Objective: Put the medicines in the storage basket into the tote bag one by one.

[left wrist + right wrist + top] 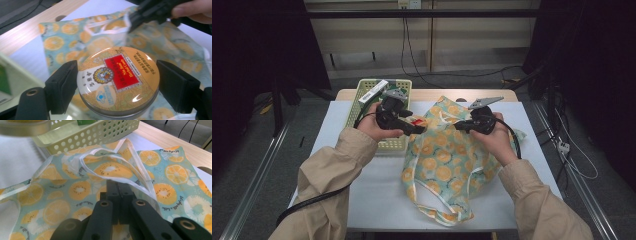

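Bag (447, 165) flat on the white table (377, 195), both grippers at its top edge.
Green basket (384, 145) sits just left of the bag. Right gripper (457, 126) is clamped tight on the bag's white-trimmed rim (125, 173). Left gripper (414, 125) is clamped on a round candy tin (118, 80), held just above the bag's top-left corner, jaws on opposite sides of the tin.

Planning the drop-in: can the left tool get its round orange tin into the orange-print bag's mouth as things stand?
Probably yes: the right tool pinches the bag's rim, lifting the mouth open beside the tin in the left tool.
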`<control>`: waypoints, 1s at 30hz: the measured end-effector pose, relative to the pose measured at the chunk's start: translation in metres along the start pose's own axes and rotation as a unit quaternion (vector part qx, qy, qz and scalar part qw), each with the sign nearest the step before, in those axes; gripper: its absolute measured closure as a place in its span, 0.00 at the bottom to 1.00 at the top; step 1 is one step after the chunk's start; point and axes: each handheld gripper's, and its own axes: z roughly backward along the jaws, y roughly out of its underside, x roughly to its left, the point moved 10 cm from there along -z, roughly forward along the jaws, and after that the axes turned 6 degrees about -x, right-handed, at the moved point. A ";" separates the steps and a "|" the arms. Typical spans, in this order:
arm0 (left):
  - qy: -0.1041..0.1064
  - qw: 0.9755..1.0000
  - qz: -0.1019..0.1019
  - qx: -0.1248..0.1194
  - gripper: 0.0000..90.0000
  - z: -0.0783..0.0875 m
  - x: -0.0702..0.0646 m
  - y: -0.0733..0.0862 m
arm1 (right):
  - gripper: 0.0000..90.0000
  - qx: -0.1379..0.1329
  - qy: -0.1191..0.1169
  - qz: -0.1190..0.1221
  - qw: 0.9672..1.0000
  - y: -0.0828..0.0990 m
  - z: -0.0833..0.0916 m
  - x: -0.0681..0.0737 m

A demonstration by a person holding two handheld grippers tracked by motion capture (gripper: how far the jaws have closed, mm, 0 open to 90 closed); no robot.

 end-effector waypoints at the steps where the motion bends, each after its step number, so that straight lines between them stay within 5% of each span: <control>1: 0.004 1.000 -0.005 0.000 0.23 -0.002 -0.004 0.000 | 1.00 -0.001 0.000 -0.001 1.000 0.000 0.000 0.001; 12: 0.037 0.999 -0.026 0.010 0.23 -0.023 -0.043 0.019 | 1.00 0.004 0.004 0.000 1.000 0.003 -0.001 0.002; 24: 0.061 0.997 -0.032 0.024 0.23 -0.052 -0.068 0.036 | 1.00 0.001 0.005 0.002 1.000 0.001 0.001 0.005; 27: 0.046 0.998 -0.040 0.031 0.23 -0.062 -0.070 0.041 | 1.00 0.000 0.005 0.001 1.000 0.000 0.001 0.005; 30: 0.064 0.997 -0.024 0.026 0.23 -0.074 -0.073 0.046 | 1.00 -0.001 0.005 0.003 1.000 -0.001 0.002 0.006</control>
